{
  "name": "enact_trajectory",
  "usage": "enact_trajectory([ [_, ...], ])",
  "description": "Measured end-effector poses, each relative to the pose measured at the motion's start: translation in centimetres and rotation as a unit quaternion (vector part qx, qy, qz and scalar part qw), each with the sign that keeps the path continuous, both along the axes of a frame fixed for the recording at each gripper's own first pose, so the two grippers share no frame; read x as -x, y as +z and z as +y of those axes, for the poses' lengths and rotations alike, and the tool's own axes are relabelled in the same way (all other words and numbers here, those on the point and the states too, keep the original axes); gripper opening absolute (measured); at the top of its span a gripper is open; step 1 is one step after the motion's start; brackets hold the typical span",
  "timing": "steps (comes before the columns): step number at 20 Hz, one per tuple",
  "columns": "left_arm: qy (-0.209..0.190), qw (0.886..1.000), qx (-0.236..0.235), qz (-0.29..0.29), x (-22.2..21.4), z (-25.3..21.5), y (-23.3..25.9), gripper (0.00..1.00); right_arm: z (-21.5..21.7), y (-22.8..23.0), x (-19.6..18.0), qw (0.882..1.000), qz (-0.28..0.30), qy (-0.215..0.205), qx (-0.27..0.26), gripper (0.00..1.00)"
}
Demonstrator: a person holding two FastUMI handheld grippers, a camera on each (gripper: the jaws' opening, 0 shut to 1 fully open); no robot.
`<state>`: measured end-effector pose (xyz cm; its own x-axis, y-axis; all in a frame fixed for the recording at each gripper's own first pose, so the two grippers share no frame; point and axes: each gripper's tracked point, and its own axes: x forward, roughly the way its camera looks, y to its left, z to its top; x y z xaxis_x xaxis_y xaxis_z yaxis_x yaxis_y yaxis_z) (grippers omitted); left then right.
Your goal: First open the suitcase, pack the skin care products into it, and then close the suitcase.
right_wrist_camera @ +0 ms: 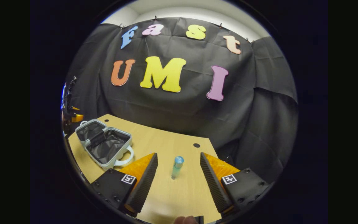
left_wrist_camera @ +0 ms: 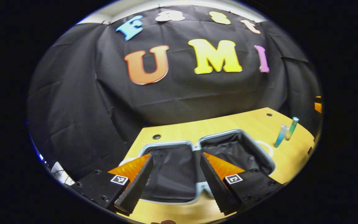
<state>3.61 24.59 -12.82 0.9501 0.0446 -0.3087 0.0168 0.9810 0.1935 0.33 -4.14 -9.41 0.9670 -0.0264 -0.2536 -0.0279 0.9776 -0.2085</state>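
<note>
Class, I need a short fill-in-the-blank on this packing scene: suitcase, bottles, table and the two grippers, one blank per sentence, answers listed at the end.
1. The suitcase lies ____ on the table, its dark lining showing.
2. In the left gripper view, ____ slim bottles stand upright beside the suitcase.
3. The right gripper has its fingers spread to either side of a ____.
4. The left gripper hovers over the suitcase with its fingers ____.

Answers: open; two; bottle; open

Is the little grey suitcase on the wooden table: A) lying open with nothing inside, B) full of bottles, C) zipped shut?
A: the little grey suitcase lies open on the wooden table, both black-lined halves bare, while the blue-green tube stands apart from it on the table.
</note>
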Motion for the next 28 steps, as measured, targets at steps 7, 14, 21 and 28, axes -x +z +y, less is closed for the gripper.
enact_trajectory([
  [7,-0.021,0.999,0.023,-0.024,0.2,-19.3,-0.4,0.99,-6.3,-4.3,-0.2,0.997,0.051,-0.013,-0.06,0.82],
  [14,-0.028,0.996,0.085,0.022,-1.0,-30.0,-6.3,0.99,-9.4,-10.1,-2.1,0.99,0.114,0.001,-0.079,0.82],
  [21,-0.046,0.993,0.084,0.073,-4.7,-34.5,-13.5,0.99,-10.7,-14.4,-4.4,0.985,0.149,0.014,-0.08,0.82],
  [28,-0.037,0.985,0.11,0.125,-7.5,-35.6,-18.5,0.99,-11.5,-15.3,-3.8,0.983,0.167,0.015,-0.072,0.82],
])
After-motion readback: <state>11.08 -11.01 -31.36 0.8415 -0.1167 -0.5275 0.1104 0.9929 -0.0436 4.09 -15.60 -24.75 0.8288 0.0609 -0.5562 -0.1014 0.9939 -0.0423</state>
